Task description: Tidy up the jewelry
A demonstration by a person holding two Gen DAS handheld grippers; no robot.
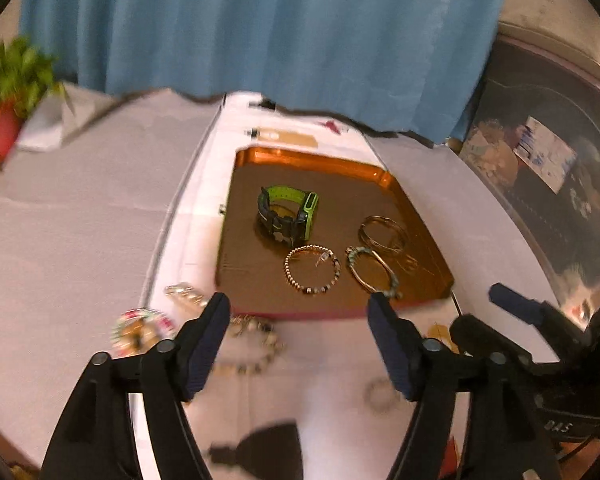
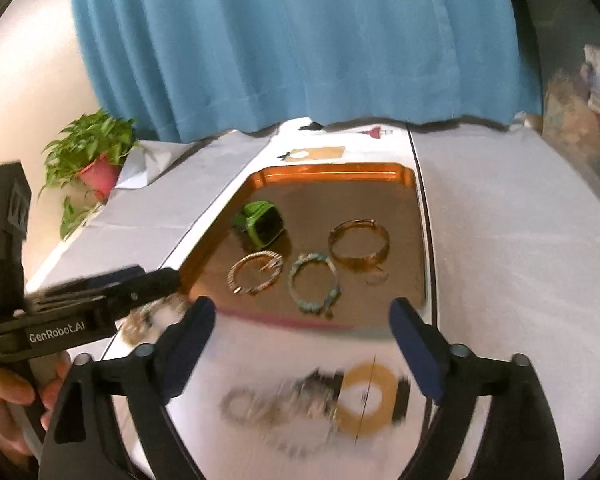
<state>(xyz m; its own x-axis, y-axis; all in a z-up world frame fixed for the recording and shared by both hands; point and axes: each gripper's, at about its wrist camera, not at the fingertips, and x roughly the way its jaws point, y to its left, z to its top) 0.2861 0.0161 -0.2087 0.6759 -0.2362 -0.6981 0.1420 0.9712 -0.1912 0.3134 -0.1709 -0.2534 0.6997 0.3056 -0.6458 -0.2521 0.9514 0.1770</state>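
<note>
A: Your left hand-held gripper (image 1: 299,304) hovers above the near edge of the copper tray (image 1: 420,208), its fingers spread wide and holding nothing. A loose heap of bracelets (image 1: 256,344) lies blurred on the white bench (image 1: 80,220) just beneath it.

B: And your right hand-held gripper (image 2: 303,310)?

A: Also spread and empty, tilted down over more loose jewelry (image 2: 284,408) and a yellow ring (image 2: 366,400) on the bench, short of the tray. Your left hand (image 2: 4,404) grips its tool's handle at the lower left.

B: What lies in the tray?

A: A green watch (image 1: 288,212), a beaded bracelet (image 1: 312,269), a turquoise bracelet (image 1: 372,272) and gold bangles (image 1: 382,233), each apart from the others.
</note>
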